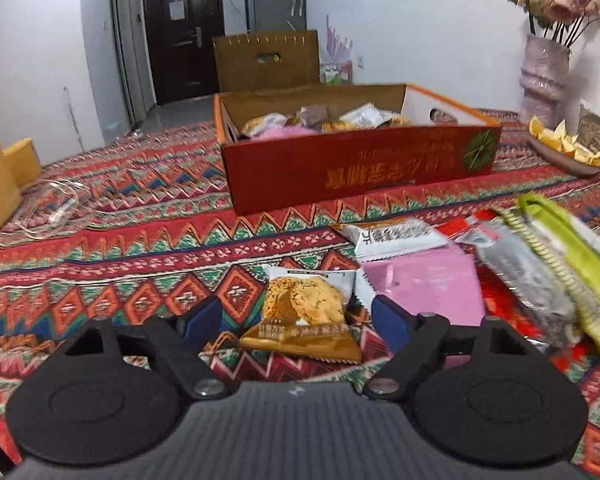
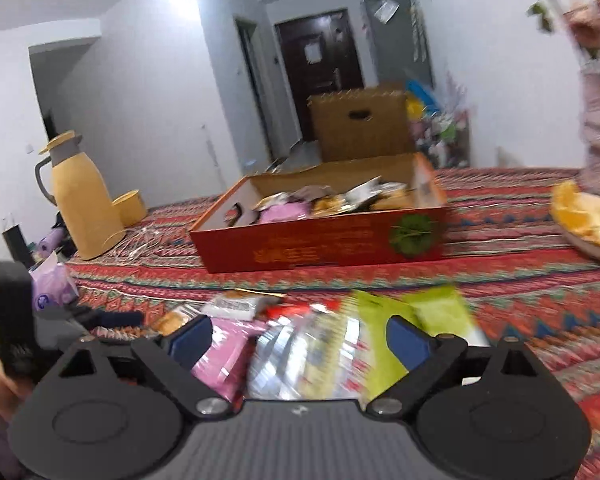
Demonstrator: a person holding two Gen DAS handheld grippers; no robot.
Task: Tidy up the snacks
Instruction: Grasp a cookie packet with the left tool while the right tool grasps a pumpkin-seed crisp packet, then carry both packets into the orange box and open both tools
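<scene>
Blue-padded left tool (image 1: 296, 318) spread wide, low over desk, brown-and-white biscuit packet (image 1: 306, 314) lying between its fingers. Right tool (image 2: 298, 338) also wide, above blurred green-and-silver snack packets (image 2: 380, 332). Red cardboard box (image 2: 324, 240) with snacks stands farther back on red patterned tablecloth (image 1: 140, 240). Dark door (image 1: 182, 32) behind.

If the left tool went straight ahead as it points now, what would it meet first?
Most likely the brown cookie packet, lying on the patterned tablecloth between the open left tool; the red box lies farther on.
</scene>
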